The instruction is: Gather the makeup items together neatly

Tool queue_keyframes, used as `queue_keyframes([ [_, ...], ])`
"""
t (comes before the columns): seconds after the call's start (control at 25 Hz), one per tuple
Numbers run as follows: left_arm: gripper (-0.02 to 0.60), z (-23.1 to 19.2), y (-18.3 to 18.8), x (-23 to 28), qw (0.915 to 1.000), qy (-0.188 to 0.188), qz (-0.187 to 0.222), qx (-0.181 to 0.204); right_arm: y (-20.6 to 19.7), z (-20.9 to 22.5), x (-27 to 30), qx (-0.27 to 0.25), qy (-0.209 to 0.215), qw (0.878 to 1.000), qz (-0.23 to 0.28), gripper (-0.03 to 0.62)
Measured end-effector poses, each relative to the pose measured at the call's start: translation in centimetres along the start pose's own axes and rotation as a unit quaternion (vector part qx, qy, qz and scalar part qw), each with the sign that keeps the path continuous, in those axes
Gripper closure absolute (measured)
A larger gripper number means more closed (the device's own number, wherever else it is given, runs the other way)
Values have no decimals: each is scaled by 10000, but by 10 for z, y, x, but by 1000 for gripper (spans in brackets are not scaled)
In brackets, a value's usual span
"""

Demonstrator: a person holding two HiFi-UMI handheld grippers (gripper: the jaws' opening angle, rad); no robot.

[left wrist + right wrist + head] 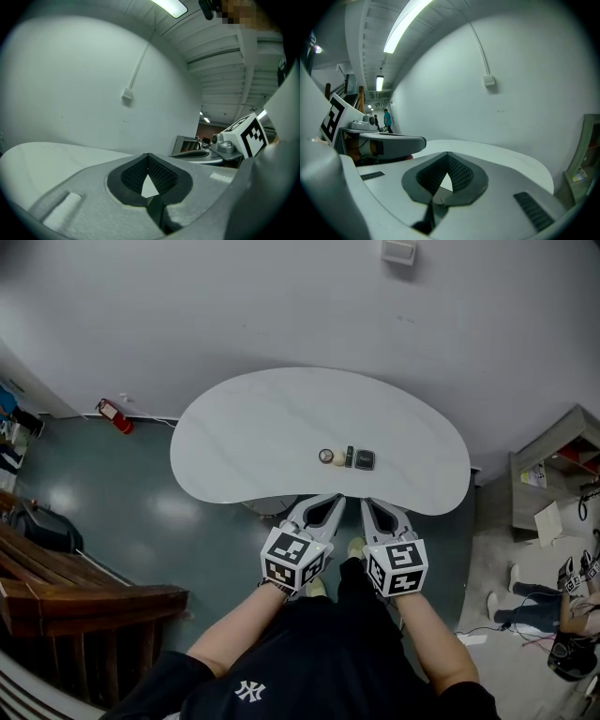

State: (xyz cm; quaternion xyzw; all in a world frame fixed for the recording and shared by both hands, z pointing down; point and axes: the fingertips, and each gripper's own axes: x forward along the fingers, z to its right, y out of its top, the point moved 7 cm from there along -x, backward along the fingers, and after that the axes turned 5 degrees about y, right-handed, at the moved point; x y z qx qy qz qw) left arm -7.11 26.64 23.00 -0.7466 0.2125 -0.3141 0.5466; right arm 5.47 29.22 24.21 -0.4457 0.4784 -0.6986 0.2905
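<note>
Sitting in a tight row near the front edge of the counter, the makeup items look gathered, so any nudge should be light. Left gripper and right gripper hang short of them, both pressed together, empty. The items are too small to name, and neither gripper view shows them.

Head view: steeply down from behind left hand-held gripper, right hand-held gripper; gripper views: forward along jaws; counter shared.
</note>
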Motion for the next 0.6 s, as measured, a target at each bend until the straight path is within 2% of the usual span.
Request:
queue_keyframes([
  [0.24,574,1,7,0,9999,34,145,87,2,1,-1,-12,-14,10000,73,580],
  [0.6,574,-6,20,-5,9996,42,271,17,14,-3,-1,-50,-2,9999,163,580],
])
